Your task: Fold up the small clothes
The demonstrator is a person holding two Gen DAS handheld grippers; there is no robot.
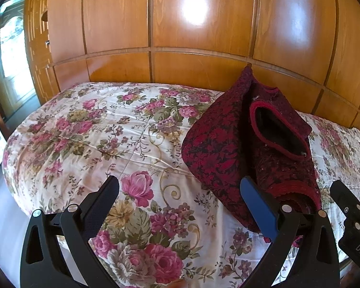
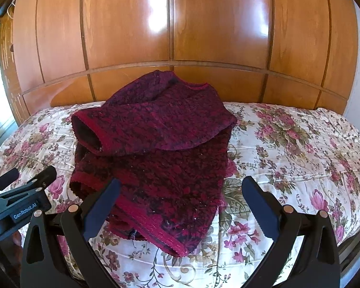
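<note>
1. Sweater (image 2: 156, 148): dark red knit, lying on the bed (image 2: 288, 144), one sleeve (image 2: 122, 129) folded across the body.
2. Left claw (image 1: 180, 192): released, jaws spread wide over the floral bedspread, sweater beside its right finger.
3. Right claw (image 2: 180, 192): released, jaws apart above the sweater's near hem.
4. Wooden wardrobe (image 2: 180, 36): behind the bed.

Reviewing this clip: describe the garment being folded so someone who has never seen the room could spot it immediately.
Start at the glossy wooden wardrobe and drop to the bed's floral quilt in front of it. The knitted top lies mid-quilt, partly folded, one sleeve laid across its body. It is the only dark thing there: mottled crimson and black with plain red trim, against pale rose-print fabric.
</note>
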